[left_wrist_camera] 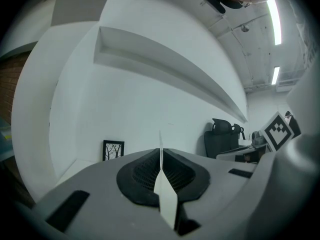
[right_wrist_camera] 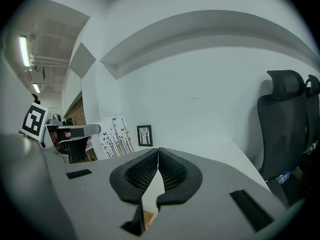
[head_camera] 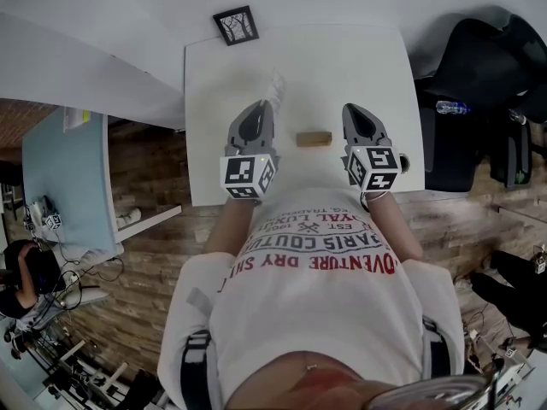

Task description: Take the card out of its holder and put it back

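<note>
My left gripper [head_camera: 263, 106] is shut on a thin white card [head_camera: 276, 86] that sticks up past its tips over the white table [head_camera: 214, 92]. In the left gripper view the card [left_wrist_camera: 165, 194] shows edge-on, pinched between the dark pads. From the right gripper view its printed face [right_wrist_camera: 114, 136] with stems and butterflies is visible. The small wooden holder [head_camera: 314, 137] lies on the table between the two grippers, with no card in it. My right gripper [head_camera: 355, 109] stands right of the holder, its tips [right_wrist_camera: 158, 151] touching with nothing between them. A bit of the holder [right_wrist_camera: 148, 218] shows under its jaws.
A small black-framed picture [head_camera: 236, 25] stands at the table's far edge, against the white wall. A black office chair [head_camera: 479, 84] is to the right of the table, with a bottle [head_camera: 451, 107] on it. A light blue desk [head_camera: 68, 186] stands at the left.
</note>
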`<state>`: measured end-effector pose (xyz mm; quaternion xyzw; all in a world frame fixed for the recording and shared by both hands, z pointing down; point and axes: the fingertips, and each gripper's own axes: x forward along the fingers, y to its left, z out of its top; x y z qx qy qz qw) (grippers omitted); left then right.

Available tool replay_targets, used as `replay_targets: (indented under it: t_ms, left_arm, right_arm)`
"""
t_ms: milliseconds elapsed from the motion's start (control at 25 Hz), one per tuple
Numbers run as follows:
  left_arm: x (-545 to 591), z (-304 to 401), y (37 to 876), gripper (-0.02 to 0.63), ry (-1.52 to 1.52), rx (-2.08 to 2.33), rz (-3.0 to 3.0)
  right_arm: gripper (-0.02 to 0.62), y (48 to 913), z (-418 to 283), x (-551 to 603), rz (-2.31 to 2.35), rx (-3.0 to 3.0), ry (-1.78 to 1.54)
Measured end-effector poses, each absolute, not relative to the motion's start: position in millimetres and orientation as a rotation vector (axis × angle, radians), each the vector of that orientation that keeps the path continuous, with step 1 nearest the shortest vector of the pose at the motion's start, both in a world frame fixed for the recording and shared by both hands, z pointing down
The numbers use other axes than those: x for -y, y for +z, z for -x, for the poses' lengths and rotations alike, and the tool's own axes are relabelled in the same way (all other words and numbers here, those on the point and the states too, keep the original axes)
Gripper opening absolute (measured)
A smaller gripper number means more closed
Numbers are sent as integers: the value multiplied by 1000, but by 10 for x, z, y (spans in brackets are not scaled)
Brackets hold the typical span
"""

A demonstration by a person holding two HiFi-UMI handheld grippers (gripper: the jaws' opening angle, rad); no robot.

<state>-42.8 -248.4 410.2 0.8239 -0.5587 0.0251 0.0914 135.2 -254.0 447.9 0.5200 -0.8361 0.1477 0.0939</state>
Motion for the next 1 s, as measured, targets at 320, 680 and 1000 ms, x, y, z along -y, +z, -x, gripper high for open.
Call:
replay_targets:
  t_ms: [320,680,1000]
  left_arm:
    - [2443,501,4191,37,85,1639,-2444]
    - [2268,161,4138,37,79,1236,-2724]
    - [2052,-86,4250,37,140,794,-2922]
  right_arm:
    - [25,4538,-1424,2518,-1572,2452,444]
    - [25,4763,-1581,2404,-1612,2376,481]
    - [25,4925,-1661,2193,-1648,2310,544]
